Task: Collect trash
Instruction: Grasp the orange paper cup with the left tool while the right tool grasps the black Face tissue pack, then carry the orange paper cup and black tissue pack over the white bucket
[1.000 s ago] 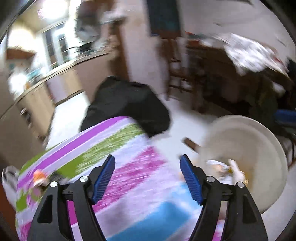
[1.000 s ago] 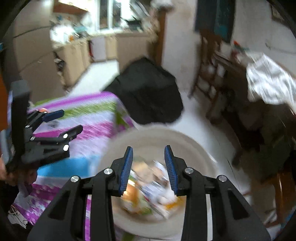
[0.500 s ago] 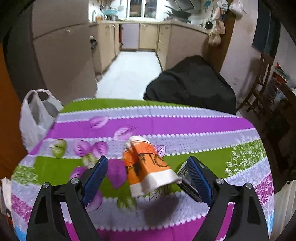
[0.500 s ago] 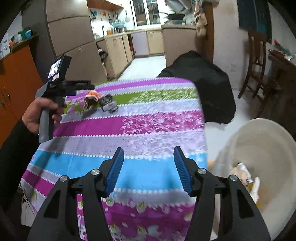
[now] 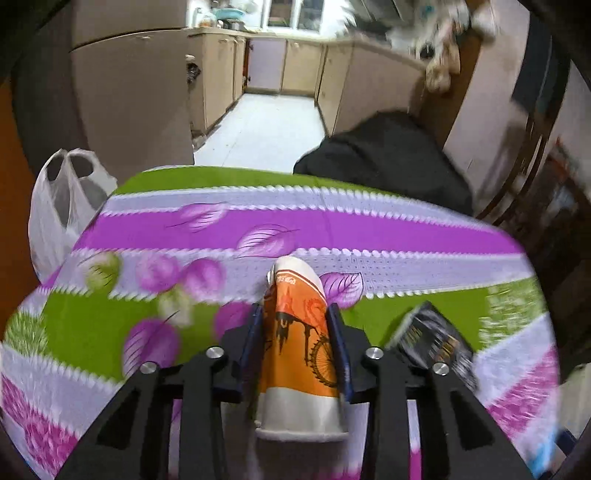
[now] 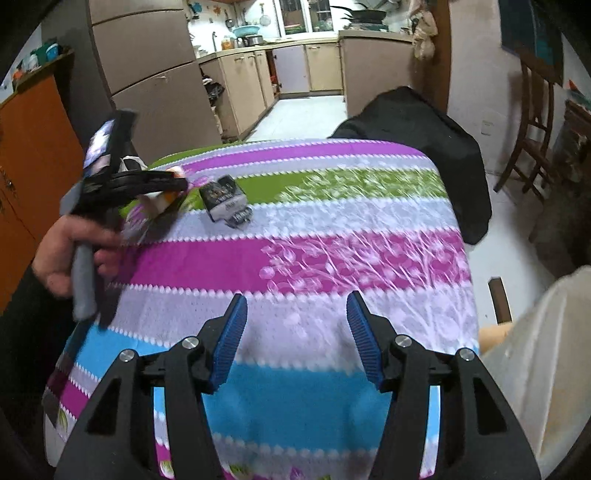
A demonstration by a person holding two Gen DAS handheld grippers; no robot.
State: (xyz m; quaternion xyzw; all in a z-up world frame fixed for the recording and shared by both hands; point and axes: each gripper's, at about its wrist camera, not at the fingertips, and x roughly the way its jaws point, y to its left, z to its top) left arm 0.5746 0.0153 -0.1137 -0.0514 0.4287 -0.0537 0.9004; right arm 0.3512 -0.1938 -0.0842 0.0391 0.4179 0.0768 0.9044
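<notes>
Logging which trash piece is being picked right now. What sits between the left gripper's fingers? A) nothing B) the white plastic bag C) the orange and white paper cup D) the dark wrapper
C: in the left wrist view the left gripper is closing its jaws on the orange and white paper cup, while the dark wrapper lies apart on the tablecloth.

Dim indoor light, bright kitchen window (image 6: 295,14), fisheye-warped edges, motion blur.

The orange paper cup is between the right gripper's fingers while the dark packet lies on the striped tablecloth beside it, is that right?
Not quite: the left gripper, not the right, has the orange paper cup between its closing fingers, as the left wrist view shows. The dark packet does lie on the striped tablecloth beside it.
</notes>
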